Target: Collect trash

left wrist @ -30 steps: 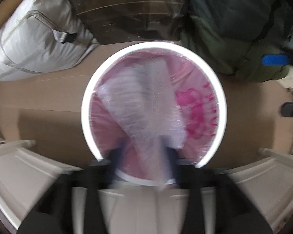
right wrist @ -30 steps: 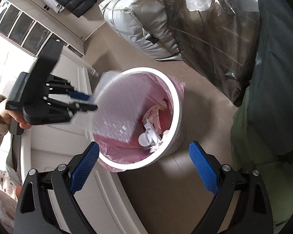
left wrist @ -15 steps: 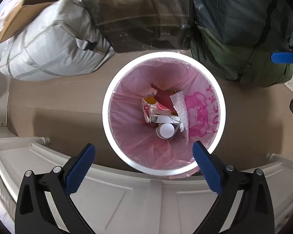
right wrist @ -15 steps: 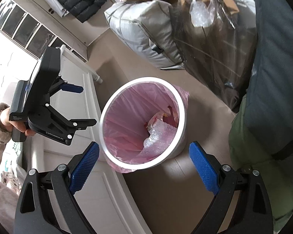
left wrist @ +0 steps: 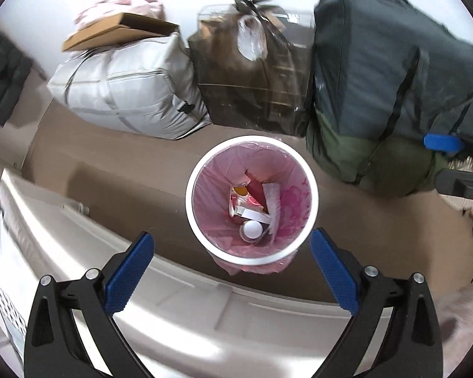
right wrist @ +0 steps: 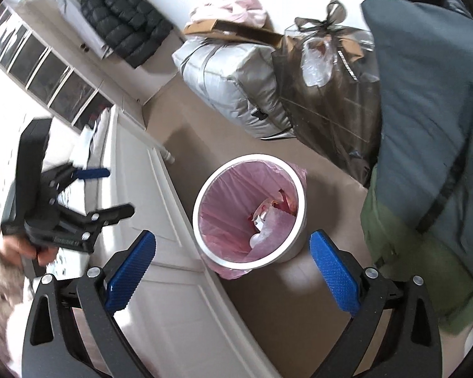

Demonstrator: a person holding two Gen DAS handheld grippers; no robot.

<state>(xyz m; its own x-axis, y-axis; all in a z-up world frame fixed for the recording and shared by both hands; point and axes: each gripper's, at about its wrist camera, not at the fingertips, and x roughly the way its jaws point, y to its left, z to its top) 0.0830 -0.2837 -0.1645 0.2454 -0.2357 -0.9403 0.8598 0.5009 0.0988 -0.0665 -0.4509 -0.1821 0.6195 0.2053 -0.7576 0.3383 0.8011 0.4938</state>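
Observation:
A white round trash bin (left wrist: 189, 189) with a pink liner stands on the tan floor; it also shows in the right wrist view (right wrist: 302, 208). Inside lie a bubble-wrap sheet (left wrist: 272, 200), a white cap (left wrist: 252, 229) and paper scraps. My left gripper (left wrist: 231, 277) is open and empty, high above the bin's near side. In the right wrist view the left gripper (right wrist: 110, 193) shows open at the left, over white furniture. My right gripper (right wrist: 233, 275) is open and empty above the bin's near rim.
A grey storage bag (left wrist: 126, 91) with a cardboard box on top, a brown translucent bag (left wrist: 252, 78) and a dark green bundle (left wrist: 388, 88) stand behind the bin. White furniture (left wrist: 173, 315) borders the near side. A black jacket (right wrist: 123, 22) hangs at the back left.
The left gripper opened and let go of the bubble-wrap sheet, which fell into the bin. Both grippers then rose and drew back from the bin.

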